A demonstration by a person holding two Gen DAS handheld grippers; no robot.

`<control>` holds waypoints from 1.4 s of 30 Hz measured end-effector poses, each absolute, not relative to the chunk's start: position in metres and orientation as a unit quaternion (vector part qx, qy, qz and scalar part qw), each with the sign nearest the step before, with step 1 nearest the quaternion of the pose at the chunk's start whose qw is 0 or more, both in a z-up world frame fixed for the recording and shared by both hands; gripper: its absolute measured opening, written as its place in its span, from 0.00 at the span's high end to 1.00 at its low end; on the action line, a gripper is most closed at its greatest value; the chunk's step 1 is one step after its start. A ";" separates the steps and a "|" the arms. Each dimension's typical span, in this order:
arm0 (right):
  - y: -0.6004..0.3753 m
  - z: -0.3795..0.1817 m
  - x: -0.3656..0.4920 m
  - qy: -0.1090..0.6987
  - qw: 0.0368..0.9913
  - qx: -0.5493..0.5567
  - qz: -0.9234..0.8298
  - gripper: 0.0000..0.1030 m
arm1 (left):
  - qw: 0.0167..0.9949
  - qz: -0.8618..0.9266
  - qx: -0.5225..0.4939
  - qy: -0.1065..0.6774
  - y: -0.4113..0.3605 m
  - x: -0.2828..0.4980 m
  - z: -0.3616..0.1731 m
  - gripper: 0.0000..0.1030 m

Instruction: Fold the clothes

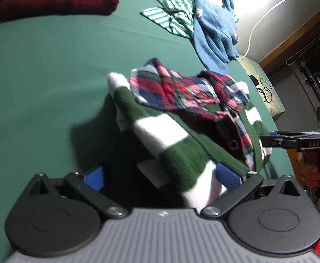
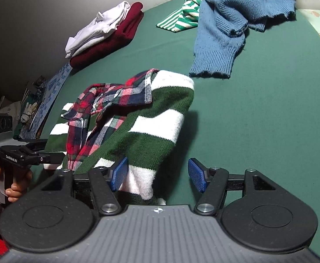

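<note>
Between both grippers, a green-and-white striped sweater (image 2: pixel 151 135) with plaid collar is lifted off the green bed surface (image 1: pixel 39 87). Left gripper (image 1: pixel 162 175): fingers spread wide, hem between them, grip unconfirmed. Right gripper (image 2: pixel 157 175): likewise wide apart. Beyond lie a blue sweater (image 2: pixel 223 35) and a folded stack (image 2: pixel 107 35).
</note>
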State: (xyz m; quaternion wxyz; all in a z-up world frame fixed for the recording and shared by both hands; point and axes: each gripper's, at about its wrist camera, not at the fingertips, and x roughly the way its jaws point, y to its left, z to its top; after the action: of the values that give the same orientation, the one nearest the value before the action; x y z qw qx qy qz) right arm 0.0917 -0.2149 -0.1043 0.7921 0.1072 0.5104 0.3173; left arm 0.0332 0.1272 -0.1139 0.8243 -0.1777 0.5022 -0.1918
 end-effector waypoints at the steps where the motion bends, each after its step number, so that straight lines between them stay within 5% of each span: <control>1: -0.215 -0.104 0.091 0.511 0.791 0.107 0.318 0.38 | 0.823 -0.190 -0.180 0.504 0.127 0.033 -0.114 0.01; 24: -0.207 -0.111 0.092 0.527 0.781 0.111 0.316 0.34 | 0.791 -0.221 -0.277 0.499 0.126 0.033 -0.121 0.01; 42: -0.194 -0.115 0.086 0.507 0.802 0.095 0.302 0.31 | 0.813 -0.184 -0.208 0.511 0.102 0.034 -0.114 0.01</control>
State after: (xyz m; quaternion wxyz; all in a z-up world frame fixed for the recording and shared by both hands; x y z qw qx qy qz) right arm 0.0863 -0.1936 -0.1149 0.8019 0.0947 0.5069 0.3018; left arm 0.0341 0.1019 -0.1143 0.8133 -0.2077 0.5113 -0.1844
